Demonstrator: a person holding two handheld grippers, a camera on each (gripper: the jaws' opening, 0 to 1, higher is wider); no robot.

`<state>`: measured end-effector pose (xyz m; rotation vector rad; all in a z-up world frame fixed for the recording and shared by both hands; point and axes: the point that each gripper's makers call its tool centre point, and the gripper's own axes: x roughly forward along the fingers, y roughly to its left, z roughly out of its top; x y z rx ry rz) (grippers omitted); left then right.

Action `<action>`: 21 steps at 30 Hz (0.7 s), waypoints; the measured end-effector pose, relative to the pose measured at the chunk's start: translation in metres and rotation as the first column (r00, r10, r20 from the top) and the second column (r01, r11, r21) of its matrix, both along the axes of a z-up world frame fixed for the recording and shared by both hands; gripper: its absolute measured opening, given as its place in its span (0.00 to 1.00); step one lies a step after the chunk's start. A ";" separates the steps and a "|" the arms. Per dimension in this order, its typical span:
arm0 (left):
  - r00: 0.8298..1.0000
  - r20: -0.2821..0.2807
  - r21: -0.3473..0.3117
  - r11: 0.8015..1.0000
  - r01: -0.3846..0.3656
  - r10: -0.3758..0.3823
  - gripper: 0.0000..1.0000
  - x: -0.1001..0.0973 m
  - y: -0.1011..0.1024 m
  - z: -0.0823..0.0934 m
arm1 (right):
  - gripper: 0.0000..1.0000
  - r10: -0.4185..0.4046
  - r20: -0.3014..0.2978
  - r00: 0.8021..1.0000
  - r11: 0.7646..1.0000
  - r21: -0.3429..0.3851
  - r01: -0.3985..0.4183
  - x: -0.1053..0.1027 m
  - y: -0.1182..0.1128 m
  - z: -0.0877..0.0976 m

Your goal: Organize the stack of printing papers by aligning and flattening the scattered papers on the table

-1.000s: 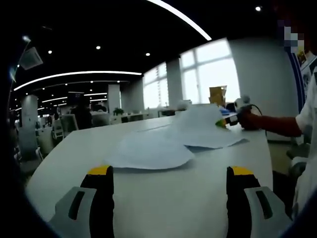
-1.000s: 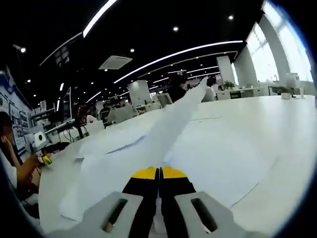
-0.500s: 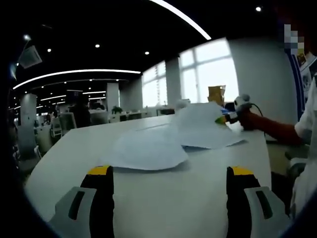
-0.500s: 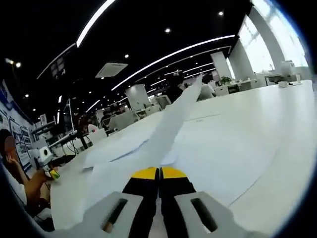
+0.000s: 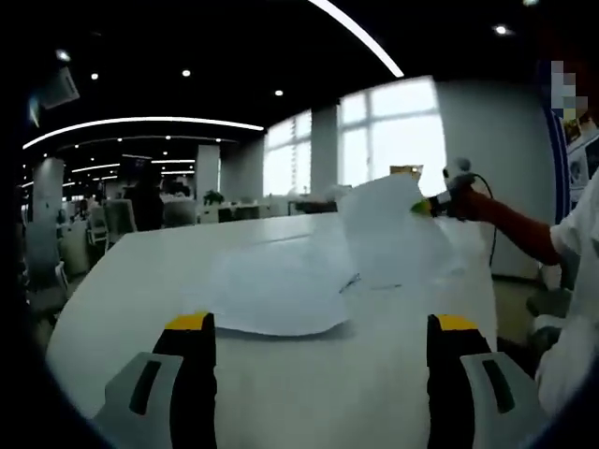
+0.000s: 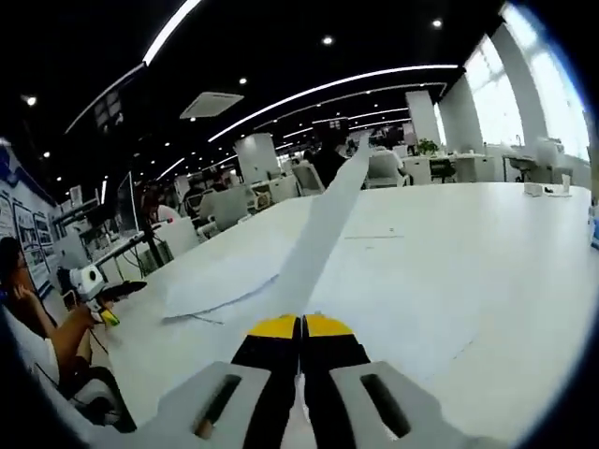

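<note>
Our left tool (image 5: 318,327) hangs with its jaws spread wide, holding nothing, low over the desk (image 5: 122,281). Just ahead of it lies a loose sheet (image 5: 271,290), flat but unaligned. Further right, our right tool (image 6: 301,327) is clenched on a lifted sheet (image 5: 388,234), raised edge-up ahead of its jaws. We judge stacking barely begun; squaring and flattening remain.

In the right gripper view, the lifted sheet (image 6: 323,229) is seen edge-on, so its face cannot be made out, and its near end disappears between the closed tips of the right gripper (image 6: 301,325). In the left gripper view, the raised sheet hides part of the table (image 5: 122,281) behind it. The far office furniture is too small and blurred to identify.
</note>
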<state>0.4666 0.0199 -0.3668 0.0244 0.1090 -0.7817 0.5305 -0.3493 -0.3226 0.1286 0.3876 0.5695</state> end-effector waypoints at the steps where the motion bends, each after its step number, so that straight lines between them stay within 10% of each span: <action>1: 1.000 0.003 -0.005 1.000 0.005 -0.005 0.95 0.000 -0.002 0.007 | 0.00 0.003 -0.007 1.000 1.000 -0.006 -0.003 0.000 0.000 0.004; 21: 0.998 -0.051 -0.039 0.998 0.045 -0.047 0.97 0.011 -0.026 0.039 | 0.00 0.032 -0.015 0.999 0.996 -0.081 -0.033 -0.007 0.015 0.063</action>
